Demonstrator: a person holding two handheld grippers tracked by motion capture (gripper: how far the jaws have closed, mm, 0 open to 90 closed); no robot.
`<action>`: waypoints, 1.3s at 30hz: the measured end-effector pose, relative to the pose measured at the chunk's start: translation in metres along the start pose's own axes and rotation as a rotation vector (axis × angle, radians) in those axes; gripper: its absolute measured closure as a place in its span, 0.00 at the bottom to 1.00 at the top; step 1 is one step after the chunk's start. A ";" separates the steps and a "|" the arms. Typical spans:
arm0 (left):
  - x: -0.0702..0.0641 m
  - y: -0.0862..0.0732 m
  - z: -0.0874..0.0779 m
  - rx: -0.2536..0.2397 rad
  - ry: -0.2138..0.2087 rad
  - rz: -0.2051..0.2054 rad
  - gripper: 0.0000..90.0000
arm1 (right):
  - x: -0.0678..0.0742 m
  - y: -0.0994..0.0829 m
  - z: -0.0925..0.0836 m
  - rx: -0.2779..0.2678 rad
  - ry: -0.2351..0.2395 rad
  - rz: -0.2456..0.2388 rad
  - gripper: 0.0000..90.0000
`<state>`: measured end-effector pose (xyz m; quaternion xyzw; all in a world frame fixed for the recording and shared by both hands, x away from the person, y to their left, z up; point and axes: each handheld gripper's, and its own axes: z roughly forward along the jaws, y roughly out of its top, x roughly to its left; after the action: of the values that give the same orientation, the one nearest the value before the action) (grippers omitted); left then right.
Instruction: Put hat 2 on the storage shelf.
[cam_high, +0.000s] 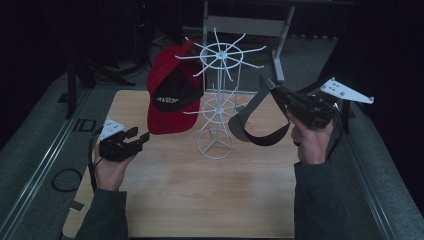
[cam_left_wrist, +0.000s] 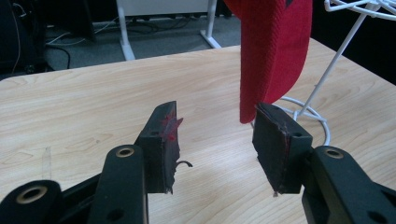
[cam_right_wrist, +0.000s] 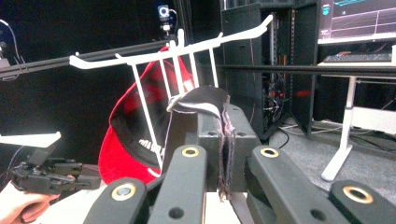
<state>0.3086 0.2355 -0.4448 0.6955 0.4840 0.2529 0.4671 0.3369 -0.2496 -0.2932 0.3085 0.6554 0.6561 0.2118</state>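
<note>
**Grey visor clamped in right gripper; left gripper idle beside red cap**

Black jaws fill the bottom of both gripper views, and we take them first. In the right gripper view the jaws of the right gripper (cam_right_wrist: 223, 154) stand pressed together on a fold of grey fabric with a frayed edge. We identify this as the grey visor (cam_high: 252, 125); in the high view it hangs from the gripper tip in mid-air, its brim and dark strap drooping in a loop above the wooden table (cam_high: 200, 200), just to the right of the white wire rack (cam_high: 216, 100). The visor is off the table and we see no contact between it and the rack's hooks from above.

In the left gripper view the left gripper (cam_left_wrist: 217, 140) has its jaws well apart with nothing between them. The pads show red marks and worn edges. It is held low over the table's left side, pointing toward the rack.

A red cap (cam_high: 172, 92) hangs from a hook on the rack's left side, open side toward us. In the left gripper view its lower edge hangs just beyond the farther jaw; whether the two touch we cannot tell. The rack's ring base sits on the table near its middle.
</note>
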 end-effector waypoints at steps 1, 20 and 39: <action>0.000 0.000 0.000 0.003 -0.001 0.001 0.57 | 0.000 0.001 0.000 -0.004 0.000 0.000 0.97; 0.001 -0.001 0.001 0.005 0.001 -0.002 0.57 | 0.006 0.021 -0.003 -0.033 0.009 -0.023 0.97; 0.003 -0.001 0.001 0.007 0.002 -0.005 0.57 | 0.012 0.036 0.000 -0.075 0.028 -0.030 0.97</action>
<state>0.3104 0.2374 -0.4466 0.6955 0.4870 0.2508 0.4649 0.3328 -0.2430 -0.2563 0.2814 0.6375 0.6813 0.2240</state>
